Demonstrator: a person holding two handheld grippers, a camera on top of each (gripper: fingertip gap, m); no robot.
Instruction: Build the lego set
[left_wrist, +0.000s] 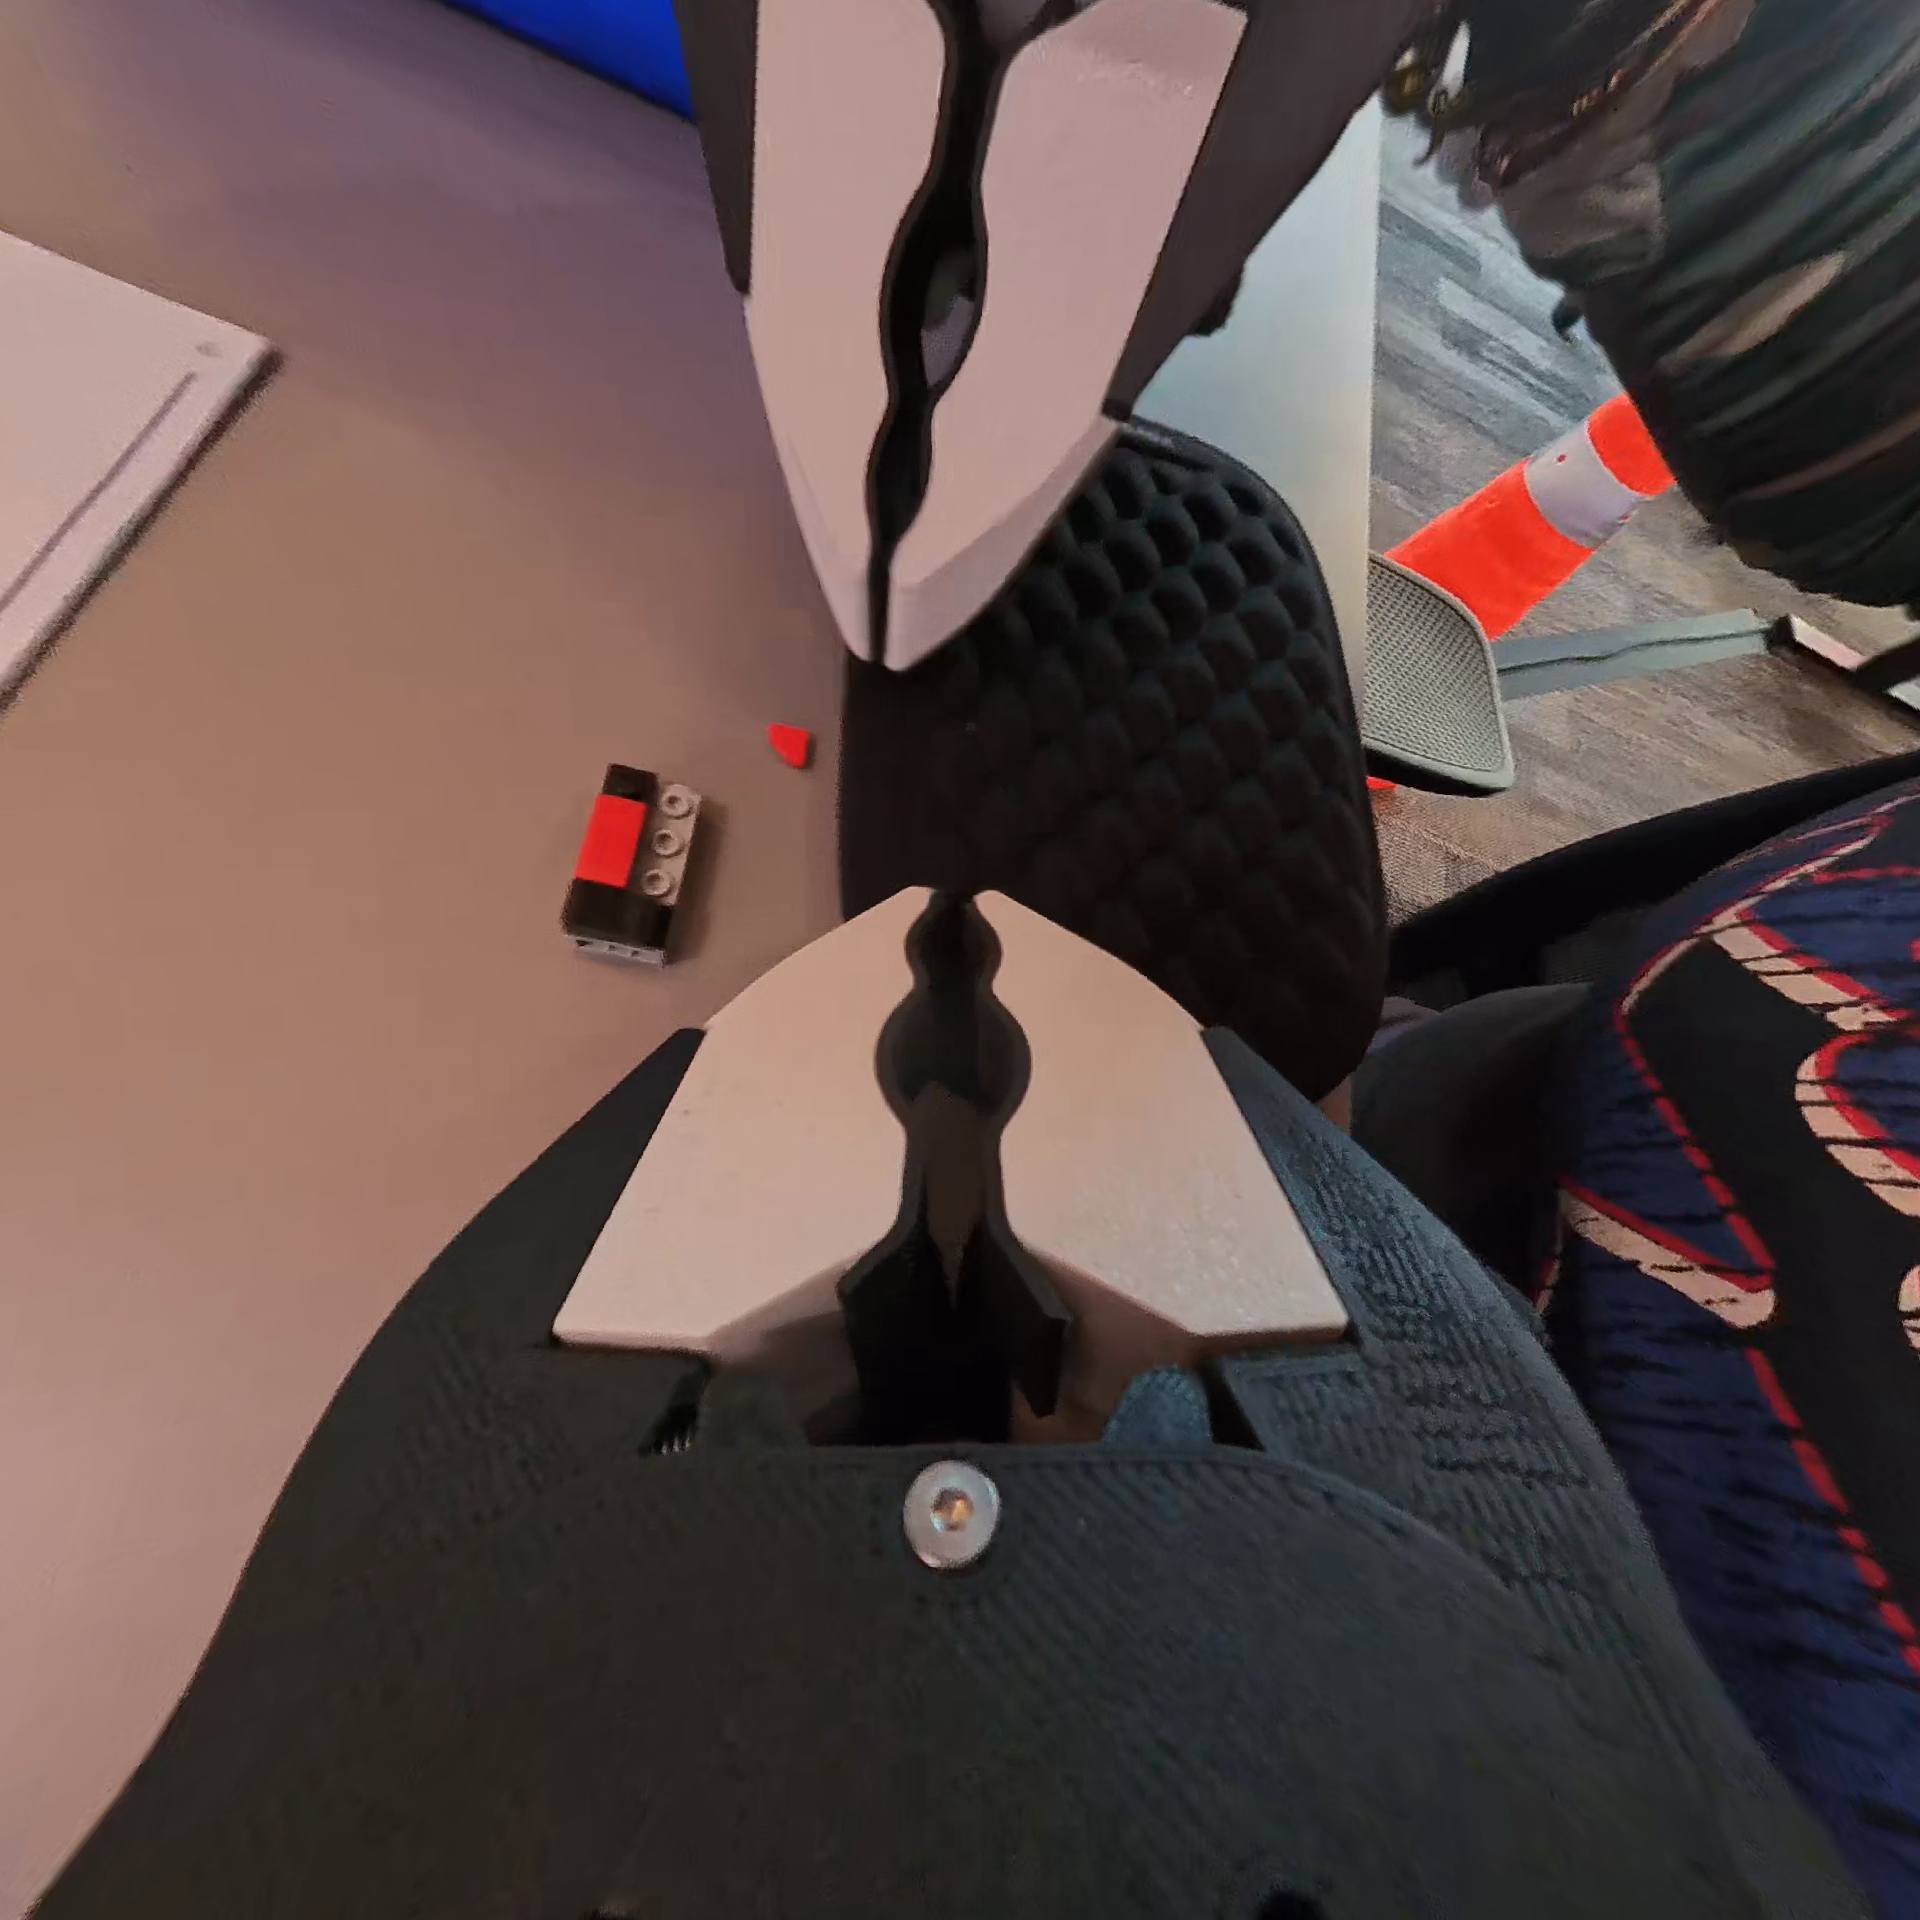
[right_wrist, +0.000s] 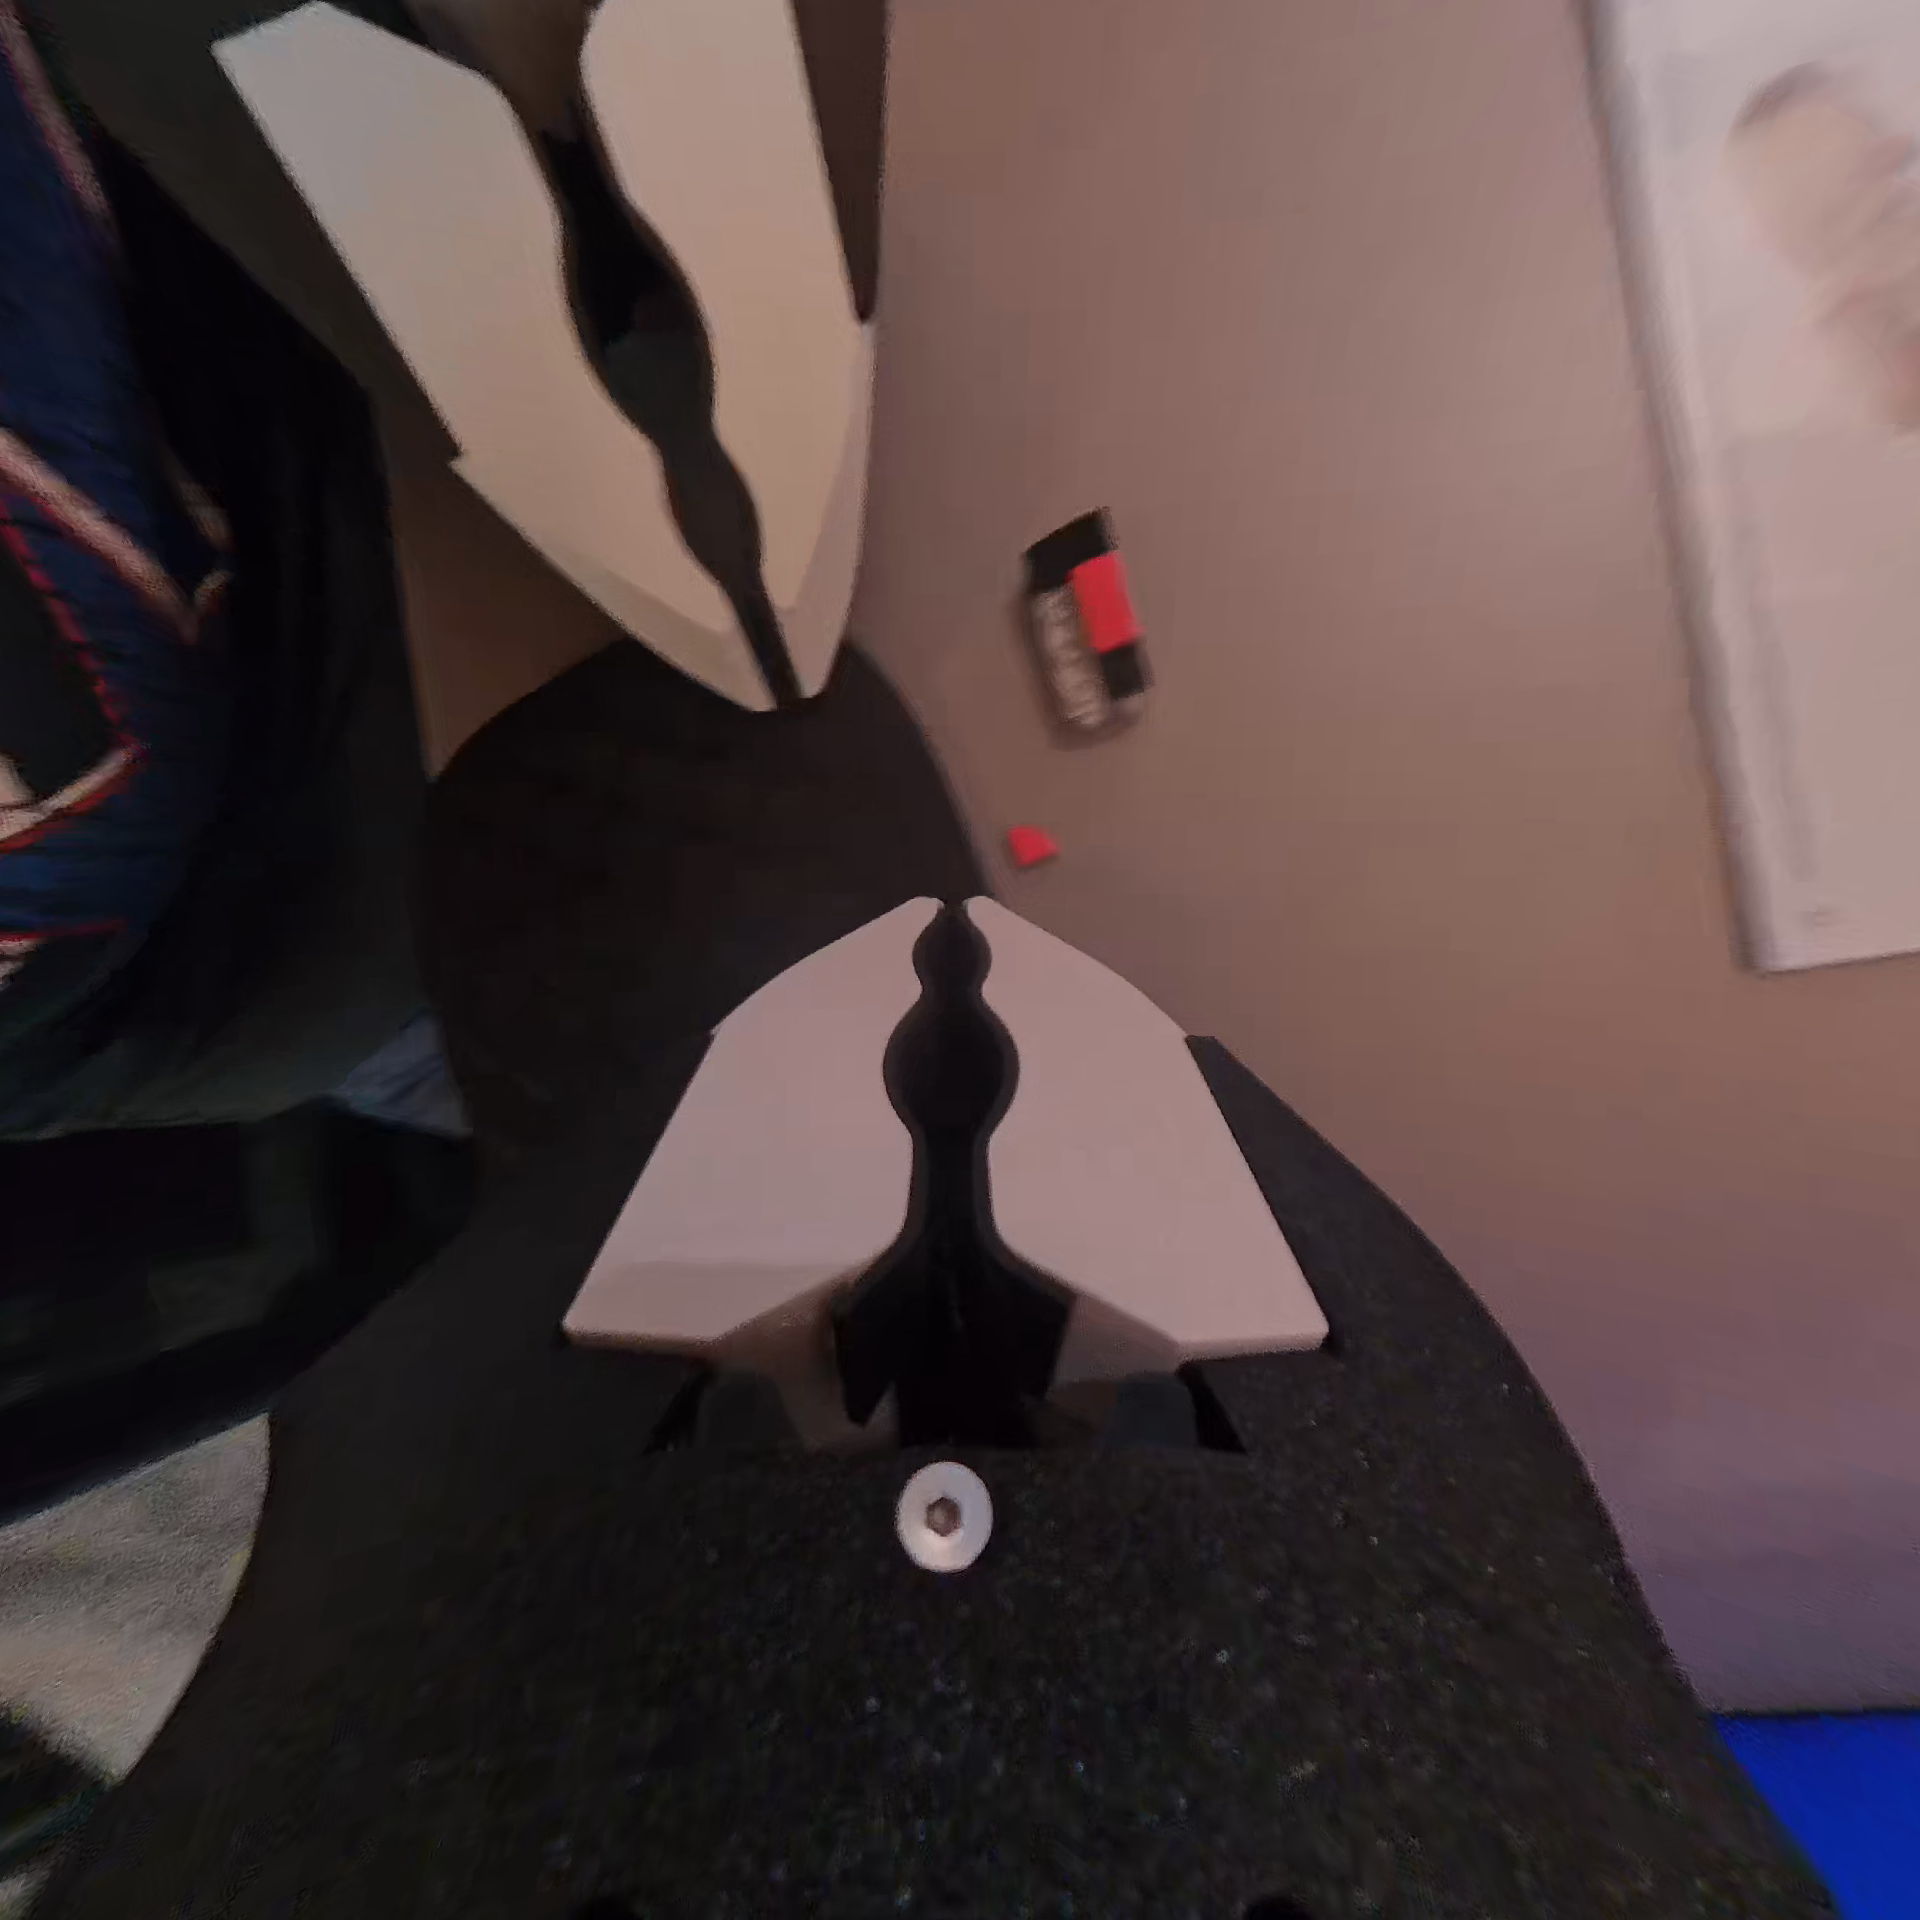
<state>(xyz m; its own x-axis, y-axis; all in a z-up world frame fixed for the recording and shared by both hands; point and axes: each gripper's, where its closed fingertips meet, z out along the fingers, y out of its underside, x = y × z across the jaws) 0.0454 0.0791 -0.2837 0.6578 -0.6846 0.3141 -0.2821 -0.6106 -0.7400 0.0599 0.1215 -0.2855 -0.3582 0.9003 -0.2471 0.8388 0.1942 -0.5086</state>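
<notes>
Nearest, the left gripper (left_wrist: 951, 904) and right gripper (right_wrist: 954, 906) hang tip to tip over a black cushion (left_wrist: 1164, 748), jaws pressed together, holding nothing. Farther out on the counter (left_wrist: 364, 644) lie the partly built lego block (left_wrist: 631, 864) and a loose red piece (left_wrist: 792, 744), apart. That small piece could skid away if pinched off-centre.
</notes>
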